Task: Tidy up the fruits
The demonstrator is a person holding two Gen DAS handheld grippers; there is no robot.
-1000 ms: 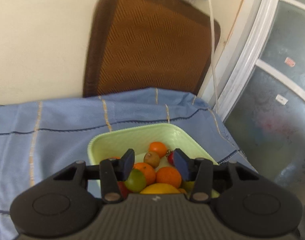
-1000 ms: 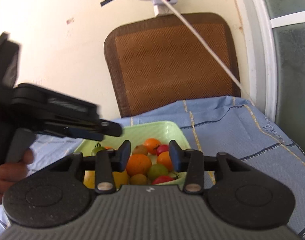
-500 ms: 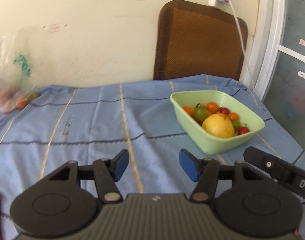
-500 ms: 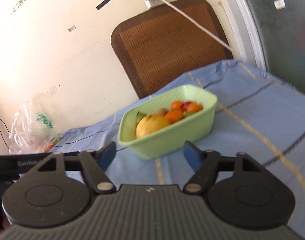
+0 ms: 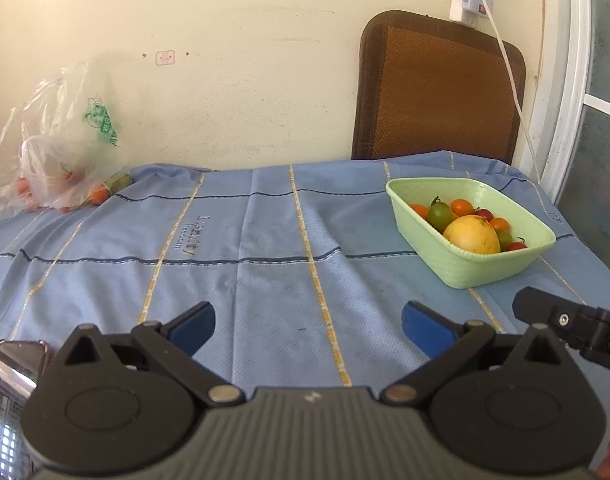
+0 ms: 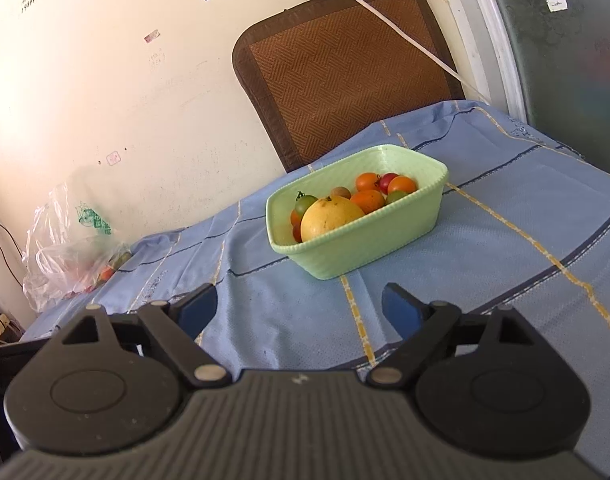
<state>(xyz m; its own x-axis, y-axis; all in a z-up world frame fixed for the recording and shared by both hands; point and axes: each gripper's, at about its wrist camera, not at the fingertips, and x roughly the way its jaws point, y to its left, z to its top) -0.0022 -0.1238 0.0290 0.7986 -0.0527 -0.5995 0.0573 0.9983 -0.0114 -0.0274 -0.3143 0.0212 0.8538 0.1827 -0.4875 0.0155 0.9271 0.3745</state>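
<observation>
Green basket (image 5: 471,268) of fruit on the blue cloth (image 5: 265,248) covering the desk, toward its right rear corner, holding a large yellow fruit (image 5: 471,235) among small orange, green and red ones. Left tongs (image 5: 308,322) and right tongs (image 6: 299,307) both hover over bare cloth, well apart from the basket; their jaws have just been opening, stand wide and hold nothing. A clear plastic bag (image 5: 61,168) with more small fruit lies at the far left against the wall. Likely hazards: the round fruit may squirt from flat pads; a push on the light basket may slide it off the near desk edge; the bag film may snag.
</observation>
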